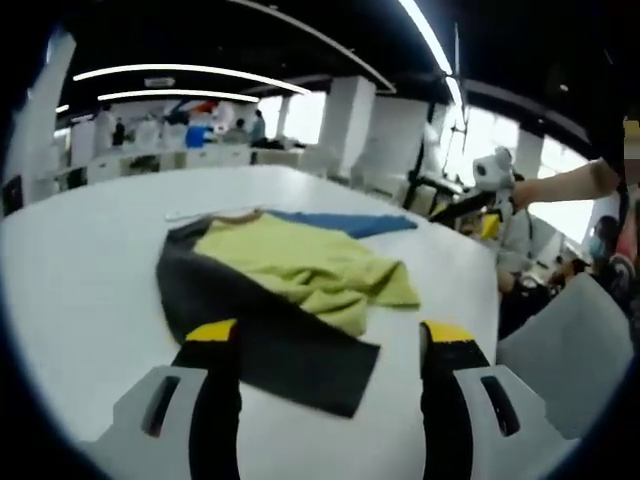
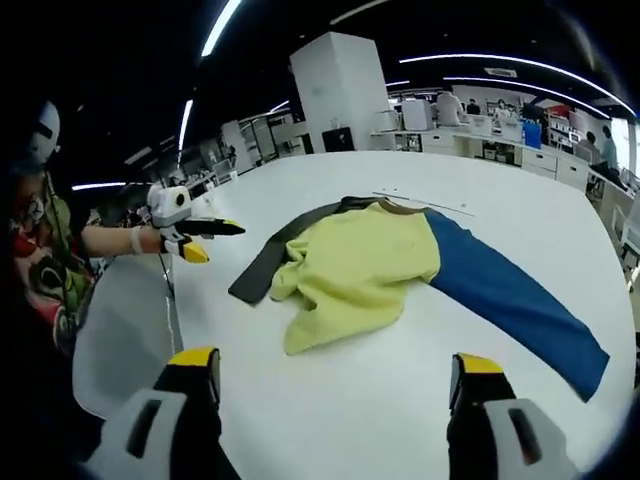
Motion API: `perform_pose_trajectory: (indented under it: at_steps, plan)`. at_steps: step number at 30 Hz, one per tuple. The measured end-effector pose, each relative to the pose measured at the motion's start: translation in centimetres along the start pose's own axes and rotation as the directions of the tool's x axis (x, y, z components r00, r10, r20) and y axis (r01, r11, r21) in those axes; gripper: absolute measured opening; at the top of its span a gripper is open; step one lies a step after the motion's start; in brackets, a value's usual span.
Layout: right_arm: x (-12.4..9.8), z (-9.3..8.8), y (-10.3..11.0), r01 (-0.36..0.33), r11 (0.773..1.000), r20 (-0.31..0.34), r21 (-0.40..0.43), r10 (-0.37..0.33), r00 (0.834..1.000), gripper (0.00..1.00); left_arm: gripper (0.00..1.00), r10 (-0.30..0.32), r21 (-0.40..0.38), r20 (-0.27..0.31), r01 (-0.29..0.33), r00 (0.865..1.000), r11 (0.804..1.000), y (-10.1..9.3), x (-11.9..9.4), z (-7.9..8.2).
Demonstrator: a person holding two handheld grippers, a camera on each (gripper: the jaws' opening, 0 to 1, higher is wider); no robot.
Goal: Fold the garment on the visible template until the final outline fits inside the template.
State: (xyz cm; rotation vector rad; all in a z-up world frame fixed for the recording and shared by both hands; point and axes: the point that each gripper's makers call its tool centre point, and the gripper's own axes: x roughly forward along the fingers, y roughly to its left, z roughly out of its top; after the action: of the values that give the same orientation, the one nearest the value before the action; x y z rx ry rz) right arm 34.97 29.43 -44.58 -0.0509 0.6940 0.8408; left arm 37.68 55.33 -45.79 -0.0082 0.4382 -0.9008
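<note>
A crumpled yellow-green shirt with one dark grey and one blue sleeve (image 2: 360, 265) is lying mid-table (image 2: 540, 200), while both yellow-tipped grippers, left (image 1: 327, 333) and right (image 2: 334, 365), are hovering wide open and empty, risking bunching the loose cloth further.

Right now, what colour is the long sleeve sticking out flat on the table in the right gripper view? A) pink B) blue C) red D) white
B: the sleeve stretching away from the yellow-green body of the garment is blue, lying flat on the white table.
</note>
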Motion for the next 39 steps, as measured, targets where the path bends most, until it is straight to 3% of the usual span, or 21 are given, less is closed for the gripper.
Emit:
perform_pose_trajectory:
  at_steps: [9, 13, 18, 22, 26, 35, 36, 39]
  plan:
    - [-0.2, -0.3, 0.0, 0.003, 1.0, 0.004, 0.022, -0.003, 1.0, 0.95, 0.6, -0.026, 0.076, -0.093, 0.033, 0.995, 0.997, -2.4, 2.5, -1.7]
    - [0.0, -0.4, 0.2, -0.007, 0.999, 0.026, 0.049, 0.005, 1.0, 0.95, 0.45, -0.068, 0.075, -0.132, 0.079, 0.989, 0.994, -3.8, 3.6, -2.6]
    - [0.3, -1.0, 0.5, -0.009, 0.998, 0.02, 0.06, 0.007, 1.0, 0.94, 0.42, -0.071, 0.102, -0.182, 0.09, 0.981, 0.991, -4.4, 5.1, -3.8]
    - [0.1, -1.4, 0.4, -0.008, 0.997, 0.022, 0.073, 0.006, 1.0, 0.94, 0.35, -0.052, 0.096, -0.21, 0.073, 0.976, 0.993, -4.0, 5.9, -4.5]
    - [-0.2, -1.6, 0.1, 0.0, 0.996, 0.024, 0.085, -0.002, 1.0, 0.93, 0.29, -0.037, 0.153, -0.259, 0.079, 0.965, 0.985, -3.9, 6.4, -5.4]
    - [-0.4, -1.7, 0.0, 0.01, 0.995, 0.034, 0.101, -0.013, 0.999, 0.91, 0.21, 0.001, 0.214, -0.307, 0.068, 0.952, 0.974, -3.4, 6.9, -6.6]
    - [-0.4, -1.7, 0.1, 0.007, 0.995, 0.038, 0.104, -0.011, 0.999, 0.91, 0.2, 0.0, 0.224, -0.286, 0.067, 0.958, 0.972, -3.4, 6.9, -6.3]
    - [-0.3, -1.5, 0.2, 0.006, 0.993, 0.049, 0.114, -0.012, 0.999, 0.9, 0.16, 0.012, 0.208, -0.294, 0.052, 0.956, 0.977, -3.1, 6.9, -6.4]
